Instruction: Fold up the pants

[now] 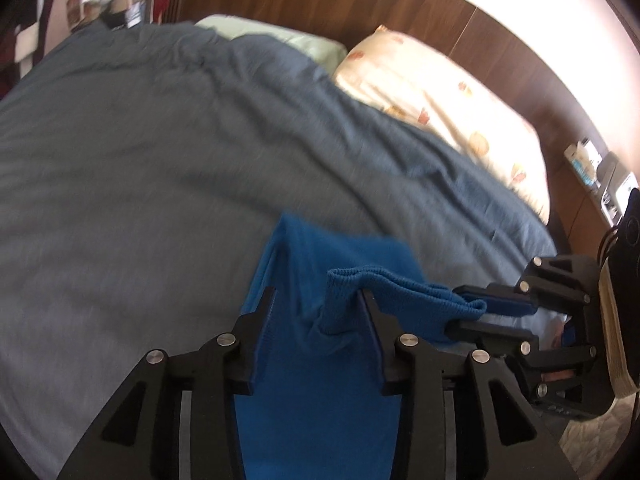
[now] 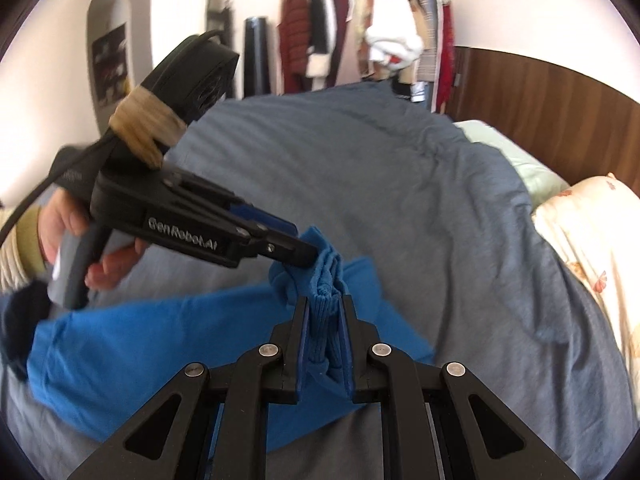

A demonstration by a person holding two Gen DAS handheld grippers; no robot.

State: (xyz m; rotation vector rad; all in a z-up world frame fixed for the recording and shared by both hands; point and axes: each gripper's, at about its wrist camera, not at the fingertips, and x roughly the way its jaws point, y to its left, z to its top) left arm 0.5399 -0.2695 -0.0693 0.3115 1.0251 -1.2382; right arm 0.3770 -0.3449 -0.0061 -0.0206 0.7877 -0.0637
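A: Pose, left gripper (image 1: 316, 300)?

B: Reaches forward and low over the bed. In its own view the fingers (image 1: 260, 312) stand well apart, with the pants (image 1: 312, 380) lying slack between them. From the right wrist view its tip is at a bunched bit of the ribbed cuff (image 2: 326, 264), but whether it pinches there I cannot tell. A bare hand (image 2: 80, 240) wraps the grey handle, with a knit sleeve at the wrist.

A: Right gripper (image 2: 324, 312)?

B: Points across towards the left one, so the two tips are near each other. Fingers are close together and clamped on the cuff, which stands as a thick vertical wad between the blue pads. The left wrist view agrees: the cuff runs as a stretched band into its tips.

A: Where are the pants?

B: On the bed, at the near edge. One end is lifted between the grippers and the rest is spread flat on the duvet (image 2: 400, 200), running off to the left in the right wrist view.

A: Materials?

B: Pants: bright blue, soft knit, smooth body, ribbed cuff. Duvet: grey-blue, matte, gently creased. Grippers: black rigid links with round silver pins. Two pillows (image 1: 440, 100) are at the head, one cream with orange motifs and one pale green, against a dark wood panel (image 1: 360, 4).
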